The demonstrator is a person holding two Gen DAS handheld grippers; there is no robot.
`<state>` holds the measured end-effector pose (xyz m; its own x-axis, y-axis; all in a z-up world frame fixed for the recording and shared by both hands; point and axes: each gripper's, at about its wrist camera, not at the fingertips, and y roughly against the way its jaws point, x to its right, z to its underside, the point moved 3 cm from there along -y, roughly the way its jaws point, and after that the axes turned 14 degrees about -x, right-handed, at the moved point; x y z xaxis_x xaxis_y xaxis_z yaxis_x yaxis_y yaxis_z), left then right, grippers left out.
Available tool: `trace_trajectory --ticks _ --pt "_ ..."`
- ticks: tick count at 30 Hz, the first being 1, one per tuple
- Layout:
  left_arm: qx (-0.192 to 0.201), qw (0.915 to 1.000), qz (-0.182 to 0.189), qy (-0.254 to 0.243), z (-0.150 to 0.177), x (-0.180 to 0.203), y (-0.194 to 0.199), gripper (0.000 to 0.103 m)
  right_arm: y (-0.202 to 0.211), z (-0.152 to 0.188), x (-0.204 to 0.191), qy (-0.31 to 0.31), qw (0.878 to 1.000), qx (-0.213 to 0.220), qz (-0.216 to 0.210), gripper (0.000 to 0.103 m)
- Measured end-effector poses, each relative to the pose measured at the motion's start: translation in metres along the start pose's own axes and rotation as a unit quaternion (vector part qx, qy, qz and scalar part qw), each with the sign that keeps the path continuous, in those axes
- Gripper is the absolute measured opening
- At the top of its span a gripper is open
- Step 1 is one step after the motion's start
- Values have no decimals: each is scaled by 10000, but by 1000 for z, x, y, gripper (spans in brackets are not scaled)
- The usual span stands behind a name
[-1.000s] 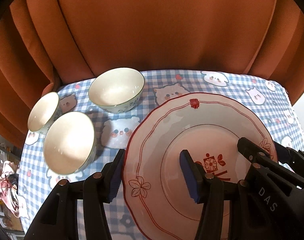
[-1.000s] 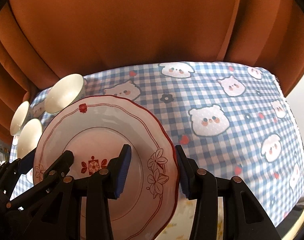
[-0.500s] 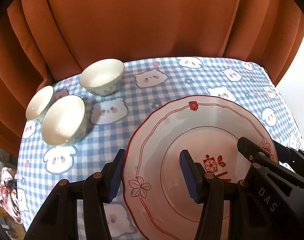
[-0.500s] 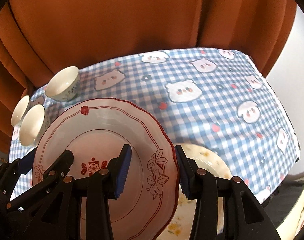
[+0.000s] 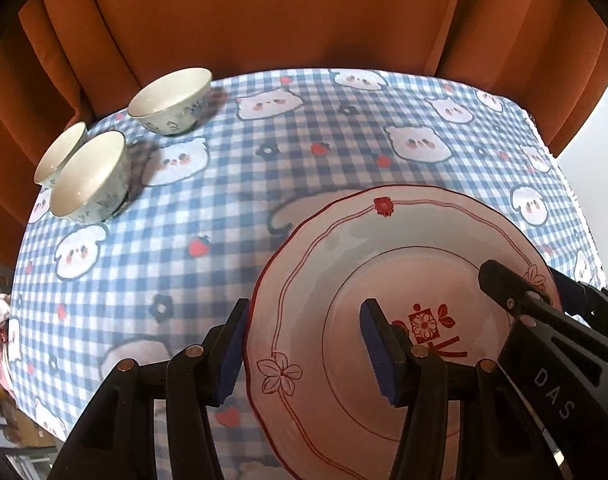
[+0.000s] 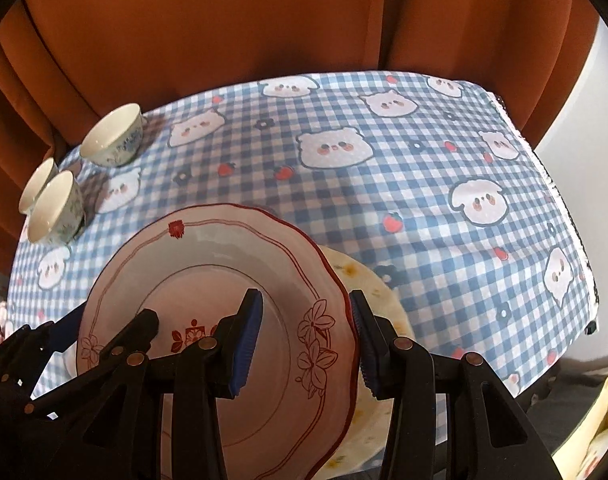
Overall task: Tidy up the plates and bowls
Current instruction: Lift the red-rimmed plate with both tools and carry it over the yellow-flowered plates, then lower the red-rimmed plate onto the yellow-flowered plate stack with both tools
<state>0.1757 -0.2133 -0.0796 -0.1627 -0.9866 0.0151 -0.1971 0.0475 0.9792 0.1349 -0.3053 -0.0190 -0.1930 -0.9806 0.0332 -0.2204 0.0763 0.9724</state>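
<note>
A white plate with red floral trim [image 5: 384,272] [image 6: 208,264] is held in the air between both grippers. My left gripper [image 5: 304,348] is shut on its left rim. My right gripper [image 6: 304,340] is shut on its right rim. Under the plate's right side lies a cream plate with yellow flowers [image 6: 368,292] on the table, mostly hidden. Three white bowls stand at the far left: one at the back [image 5: 170,100] [image 6: 112,136] and two close together [image 5: 88,176] [image 5: 60,152] [image 6: 54,208].
The table has a blue checked cloth with bear prints [image 5: 344,132] [image 6: 424,168]. An orange curtain [image 5: 284,12] hangs right behind it. The table's right edge [image 6: 564,208] drops off to a pale floor.
Both grippers and the red-trimmed plate have moved back toward the near edge and right. The bowls now look farther away. The cream plate has come into view beneath.
</note>
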Motion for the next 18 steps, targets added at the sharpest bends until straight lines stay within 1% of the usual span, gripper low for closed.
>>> trace_trajectory --ticks 7,13,18 --pt "-197 9996 -20 187 10 27 -19 55 -21 7 31 191 9996 -177 -45 49" --pt "-332 9985 -41 438 16 40 -31 55 -36 7 47 423 9985 -333 -55 49" --pt "-289 9980 -200 517 18 49 -34 55 -46 6 55 569 9974 -434 -103 48"
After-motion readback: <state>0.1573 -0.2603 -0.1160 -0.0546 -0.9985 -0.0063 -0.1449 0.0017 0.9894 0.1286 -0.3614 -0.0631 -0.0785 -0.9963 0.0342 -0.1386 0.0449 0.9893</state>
